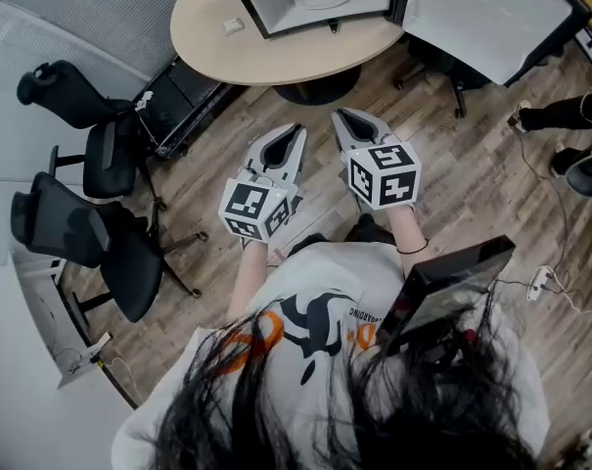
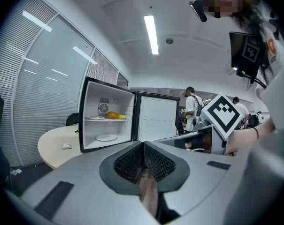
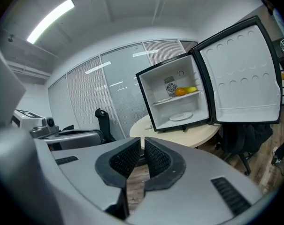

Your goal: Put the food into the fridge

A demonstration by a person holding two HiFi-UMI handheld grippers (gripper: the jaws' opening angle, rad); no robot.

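Fruit (image 3: 180,91) already inside open fridge (image 3: 177,108)
On upper shelf (image 3: 172,101), well ahead of left tongs (image 2: 143,146) and right tongs (image 3: 142,146), both pressed together on nothing; neither nearer

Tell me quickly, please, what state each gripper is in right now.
Left gripper: closed, holding nothing.
Right gripper: closed, holding nothing.

Shells of left gripper (image 2: 143,146) and right gripper (image 3: 142,142) – grey moulded plastic, matt, smooth. Their black pads (image 3: 159,160): fine cross-hatched texture, rubbery look. Black-and-white marker cube (image 1: 384,174), matt faces. Wood-grain plank floor (image 1: 472,184), low sheen. Round beige tabletop (image 1: 207,27), smooth, matt. Small open fridge (image 3: 153,95) – black glossy frame, white smooth plastic lining. Black office chairs (image 1: 129,262), fabric seats. White printed T-shirt (image 1: 325,272), cloth.
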